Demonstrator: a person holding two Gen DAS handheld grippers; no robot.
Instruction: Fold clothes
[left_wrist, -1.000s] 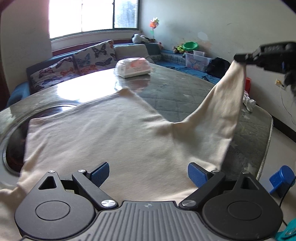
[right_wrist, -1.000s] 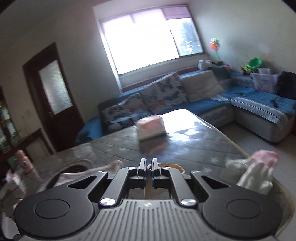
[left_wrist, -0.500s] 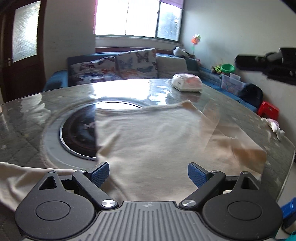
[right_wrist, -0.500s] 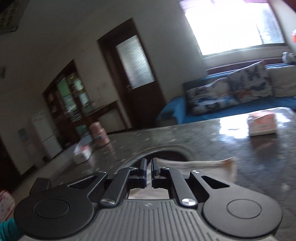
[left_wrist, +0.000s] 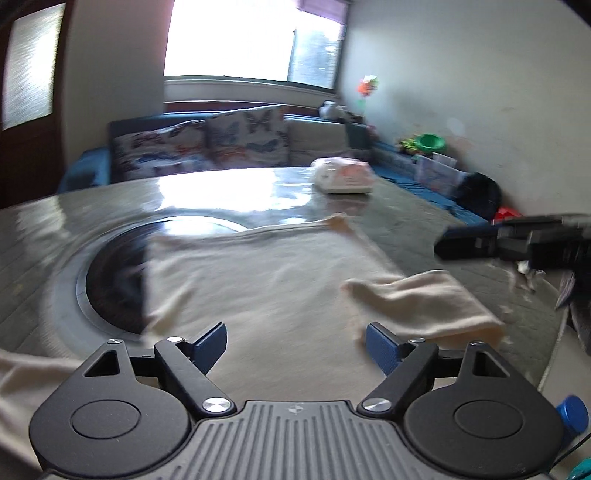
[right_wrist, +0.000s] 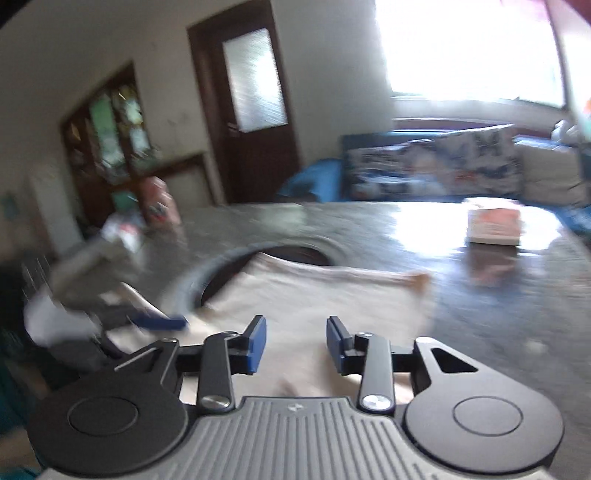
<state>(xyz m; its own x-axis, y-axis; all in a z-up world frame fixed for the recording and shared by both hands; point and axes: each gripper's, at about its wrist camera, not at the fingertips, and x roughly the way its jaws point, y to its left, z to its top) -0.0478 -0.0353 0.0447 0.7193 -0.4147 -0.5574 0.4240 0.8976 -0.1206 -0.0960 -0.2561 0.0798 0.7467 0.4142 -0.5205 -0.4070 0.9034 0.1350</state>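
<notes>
A cream garment (left_wrist: 266, 284) lies spread on the round grey table (left_wrist: 229, 195). One of its sleeves (left_wrist: 424, 302) is folded back onto it at the right. My left gripper (left_wrist: 295, 341) hovers over the garment's near edge, open, its jaws closing, with nothing pinched between the blue pads. My right gripper (right_wrist: 297, 341) hangs over the same cream garment (right_wrist: 314, 295); its jaws are opening and the cloth lies loose below them. In the left wrist view the right gripper (left_wrist: 480, 247) shows as a dark bar above the folded sleeve. The blurred left gripper (right_wrist: 159, 321) appears at the left of the right wrist view.
A dark round inset (left_wrist: 114, 273) in the table lies partly under the garment. A wrapped tissue pack (left_wrist: 343, 175) sits at the far side. Behind the table runs a blue sofa with butterfly cushions (left_wrist: 207, 147). The table's rim (left_wrist: 554, 350) curves close on the right.
The right gripper, shut on the raised sleeve a second ago, swung it over the garment and let go; its jaws have parted. The sleeve now lies folded. The left jaws narrowed slightly.
</notes>
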